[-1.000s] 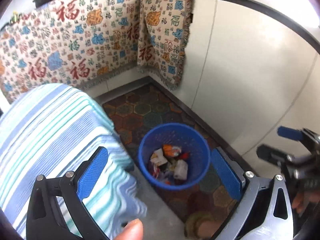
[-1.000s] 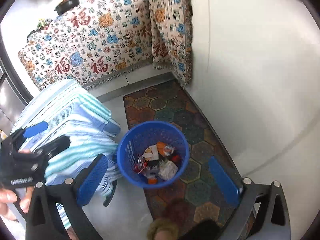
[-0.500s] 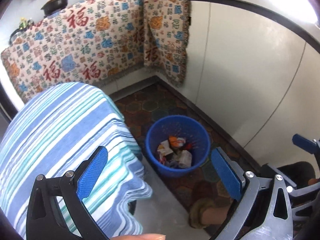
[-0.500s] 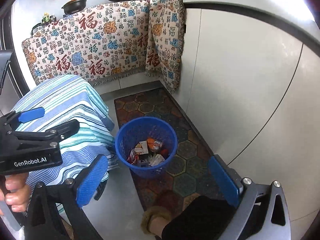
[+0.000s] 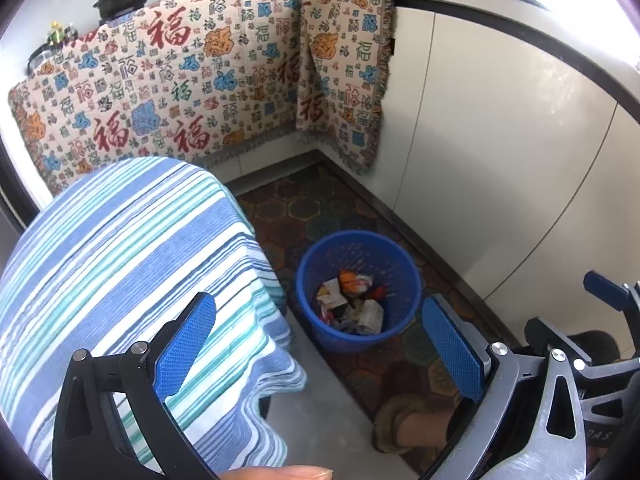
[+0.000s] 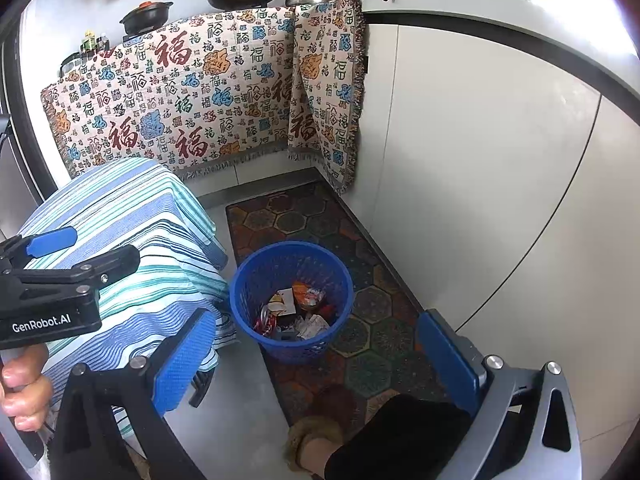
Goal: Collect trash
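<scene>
The trash, a heap of crumpled wrappers and paper, lay at the bottom of the blue basket, which stood on the patterned floor mat just beside the striped cloth draped over a surface. With the wrappers already in the basket, the collecting looked close to done. Both tools were held high above the floor, probably to look the area over. The left gripper had its jaws spread wide with nothing between them, and the basket lay well below and ahead, framed in their gap. The right gripper was likewise wide and empty, the basket low in front of it. The person's slippered foot stood on the mat near the basket.
</scene>
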`<act>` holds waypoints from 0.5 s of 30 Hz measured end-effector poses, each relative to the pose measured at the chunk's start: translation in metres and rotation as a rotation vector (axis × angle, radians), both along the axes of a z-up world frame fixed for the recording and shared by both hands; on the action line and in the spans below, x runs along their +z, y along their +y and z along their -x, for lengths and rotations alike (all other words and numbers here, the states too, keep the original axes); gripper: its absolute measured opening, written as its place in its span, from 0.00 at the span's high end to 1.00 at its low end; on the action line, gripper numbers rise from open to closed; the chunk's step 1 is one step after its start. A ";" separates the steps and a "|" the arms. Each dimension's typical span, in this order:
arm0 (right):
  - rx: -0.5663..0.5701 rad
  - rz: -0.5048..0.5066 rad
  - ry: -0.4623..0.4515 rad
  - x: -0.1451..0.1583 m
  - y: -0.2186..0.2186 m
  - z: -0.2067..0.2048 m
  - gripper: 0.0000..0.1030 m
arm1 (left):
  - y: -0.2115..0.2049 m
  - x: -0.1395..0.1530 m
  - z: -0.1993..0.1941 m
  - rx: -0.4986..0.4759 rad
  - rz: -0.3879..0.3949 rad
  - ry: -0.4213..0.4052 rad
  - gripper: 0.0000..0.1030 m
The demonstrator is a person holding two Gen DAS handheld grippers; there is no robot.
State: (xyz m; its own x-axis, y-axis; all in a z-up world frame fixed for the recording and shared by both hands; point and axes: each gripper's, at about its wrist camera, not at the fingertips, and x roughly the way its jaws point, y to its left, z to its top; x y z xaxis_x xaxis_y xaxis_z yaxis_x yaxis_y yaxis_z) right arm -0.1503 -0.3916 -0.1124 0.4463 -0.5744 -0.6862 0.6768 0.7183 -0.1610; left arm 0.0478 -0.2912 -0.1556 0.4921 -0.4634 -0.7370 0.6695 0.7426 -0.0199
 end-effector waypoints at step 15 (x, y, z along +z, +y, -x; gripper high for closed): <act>-0.013 -0.021 0.006 -0.002 0.001 -0.002 0.00 | 0.001 -0.002 0.001 0.009 -0.012 -0.013 0.00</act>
State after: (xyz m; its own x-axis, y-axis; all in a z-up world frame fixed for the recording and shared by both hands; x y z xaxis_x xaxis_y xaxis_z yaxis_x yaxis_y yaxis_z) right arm -0.1485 -0.3909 -0.1145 0.4346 -0.5655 -0.7010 0.6849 0.7130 -0.1505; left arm 0.0468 -0.2899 -0.1576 0.5059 -0.4503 -0.7357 0.6632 0.7484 -0.0020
